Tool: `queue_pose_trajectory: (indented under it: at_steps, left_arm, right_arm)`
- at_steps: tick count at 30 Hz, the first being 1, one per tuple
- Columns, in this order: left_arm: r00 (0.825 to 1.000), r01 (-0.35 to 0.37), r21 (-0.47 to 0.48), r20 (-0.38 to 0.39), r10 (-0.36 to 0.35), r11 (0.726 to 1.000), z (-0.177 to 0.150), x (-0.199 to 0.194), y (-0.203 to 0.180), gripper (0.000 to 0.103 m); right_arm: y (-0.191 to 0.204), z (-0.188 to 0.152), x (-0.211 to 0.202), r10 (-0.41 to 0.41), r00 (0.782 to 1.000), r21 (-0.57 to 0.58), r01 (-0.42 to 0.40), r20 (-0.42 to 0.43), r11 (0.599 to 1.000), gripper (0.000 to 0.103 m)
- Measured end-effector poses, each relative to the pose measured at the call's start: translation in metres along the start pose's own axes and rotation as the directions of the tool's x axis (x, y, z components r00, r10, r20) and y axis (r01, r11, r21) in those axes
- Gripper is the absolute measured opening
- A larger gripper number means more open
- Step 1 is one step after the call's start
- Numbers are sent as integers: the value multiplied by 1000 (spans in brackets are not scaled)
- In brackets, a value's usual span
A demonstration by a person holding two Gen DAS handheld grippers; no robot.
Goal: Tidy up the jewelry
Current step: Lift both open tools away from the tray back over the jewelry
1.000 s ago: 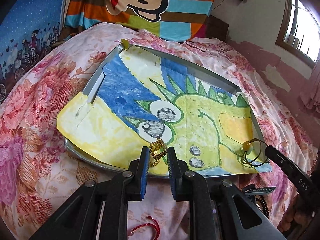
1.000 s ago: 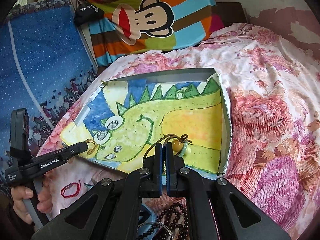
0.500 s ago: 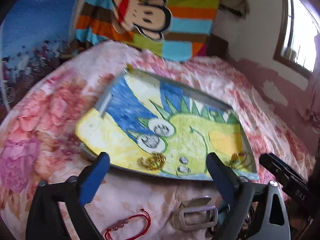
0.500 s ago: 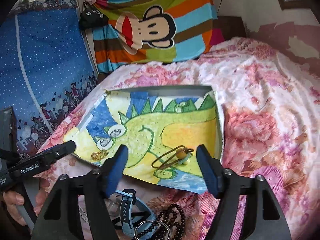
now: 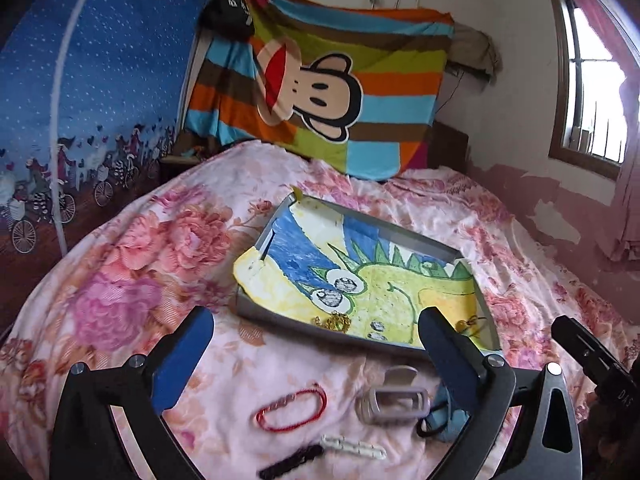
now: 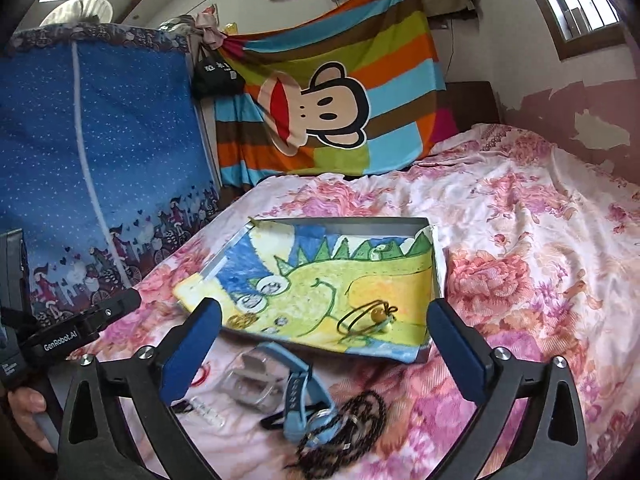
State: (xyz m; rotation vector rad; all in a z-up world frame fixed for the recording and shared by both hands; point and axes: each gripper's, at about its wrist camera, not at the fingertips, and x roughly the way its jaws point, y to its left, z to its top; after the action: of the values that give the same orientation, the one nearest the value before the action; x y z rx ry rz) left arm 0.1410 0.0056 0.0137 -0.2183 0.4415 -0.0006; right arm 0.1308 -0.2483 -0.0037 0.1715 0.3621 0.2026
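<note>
Step in hand: both tools look to be between picks. Two pieces already lie in the tray (image 5: 256,246); the rest wait on the floral bedspread (image 5: 132,280) at the bottom of both frames.
Left gripper (image 5: 316,344): fingers spread wide, nothing between them; it hovers above the bedspread at lower centre of the left view, aimed toward the tray's near edge.
Right gripper (image 6: 326,340): jaws wide apart and empty, held over the loose pile at the bottom of the right view.
Tray: grey and shallow, lined with a child's dinosaur painting (image 6: 320,276), at mid-frame in both views.
Placed pieces: a gold chain bracelet (image 5: 335,322) at the tray's near edge, left of centre; a dark cord with a yellow bead (image 6: 370,316) toward the tray's lower right.
Waiting pieces, left view: a red string bracelet (image 5: 292,410), a white chain link piece (image 5: 354,446), a grey watch-like band (image 5: 394,404) and a dark strip (image 5: 290,465).
Waiting pieces, right view: a blue strap (image 6: 298,392) and a dark beaded strand (image 6: 352,428), lying tangled together.
Next move: probably lowering one tool onto a loose piece. The red string bracelet lies flat on soft cloth, so the fingers must straddle it low and close without catching the fabric.
Hand: at the lower left edge of the right view, a hand (image 6: 24,408) grips the left tool's handle.
</note>
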Motion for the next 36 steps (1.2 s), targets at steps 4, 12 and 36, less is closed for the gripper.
queue_pose_trajectory:
  at_steps: [4, 12, 36]
  left_arm:
    - [999, -1, 13, 32, 1, 1000, -7, -27, 2, 103]
    - [997, -27, 20, 76, 25, 999, -28, -80, 21, 103]
    - [972, 8, 248, -228, 51, 969, -84, -87, 33, 103]
  right_arm:
    - [10, -8, -25, -19, 1000, -32, 19, -6, 999, 101]
    - [19, -26, -67, -12, 1000, -45, 11, -13, 999, 101]
    - [27, -80, -76, -91, 959, -62, 77, -268, 995, 101]
